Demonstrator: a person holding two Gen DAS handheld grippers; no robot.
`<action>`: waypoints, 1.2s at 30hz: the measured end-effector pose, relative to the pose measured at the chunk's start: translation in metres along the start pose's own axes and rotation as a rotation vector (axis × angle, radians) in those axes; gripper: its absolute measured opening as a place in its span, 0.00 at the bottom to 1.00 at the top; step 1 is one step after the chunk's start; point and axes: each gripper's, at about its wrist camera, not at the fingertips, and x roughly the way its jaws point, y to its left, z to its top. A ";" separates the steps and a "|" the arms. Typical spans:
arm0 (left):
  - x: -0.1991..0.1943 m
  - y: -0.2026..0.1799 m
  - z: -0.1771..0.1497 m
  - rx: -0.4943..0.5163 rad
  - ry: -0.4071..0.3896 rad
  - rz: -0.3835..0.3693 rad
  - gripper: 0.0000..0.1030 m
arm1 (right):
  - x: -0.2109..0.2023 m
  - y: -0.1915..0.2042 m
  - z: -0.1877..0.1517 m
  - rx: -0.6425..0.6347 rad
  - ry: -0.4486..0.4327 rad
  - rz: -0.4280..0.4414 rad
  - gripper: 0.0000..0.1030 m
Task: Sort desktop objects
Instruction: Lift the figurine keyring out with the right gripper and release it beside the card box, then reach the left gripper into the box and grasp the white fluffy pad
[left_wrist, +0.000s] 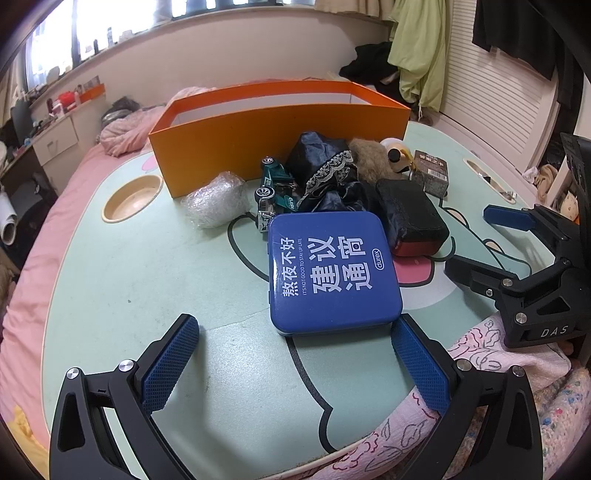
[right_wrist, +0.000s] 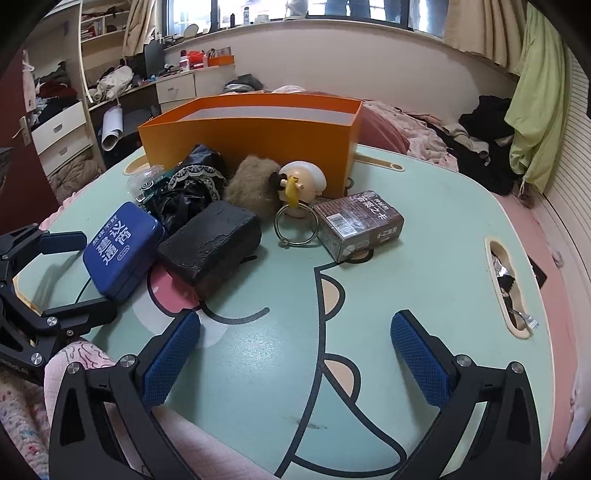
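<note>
Left wrist view: blue tin (left_wrist: 334, 273) lies just beyond wide-spread jaws.

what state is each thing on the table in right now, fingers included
left gripper: fingers open, blue tin's near edge between them, not gripped
right gripper: fingers open, empty
flat blue metal tin: lid shut, lying flat
open-topped orange cardboard box: upright, contents hidden
black rectangular pouch: closed, leaning on the tin
brown printed carton: closed, on its side
green toy car: tipped against dark cloth
</note>
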 end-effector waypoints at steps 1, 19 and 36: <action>0.000 0.000 0.000 0.000 0.000 -0.001 1.00 | -0.001 0.001 0.000 0.001 -0.002 -0.001 1.00; -0.043 0.020 0.091 -0.012 -0.111 0.098 1.00 | -0.003 0.002 0.001 0.023 -0.004 -0.013 1.00; 0.058 0.006 0.180 -0.074 0.109 0.085 1.00 | -0.003 0.003 0.001 0.032 -0.003 -0.019 1.00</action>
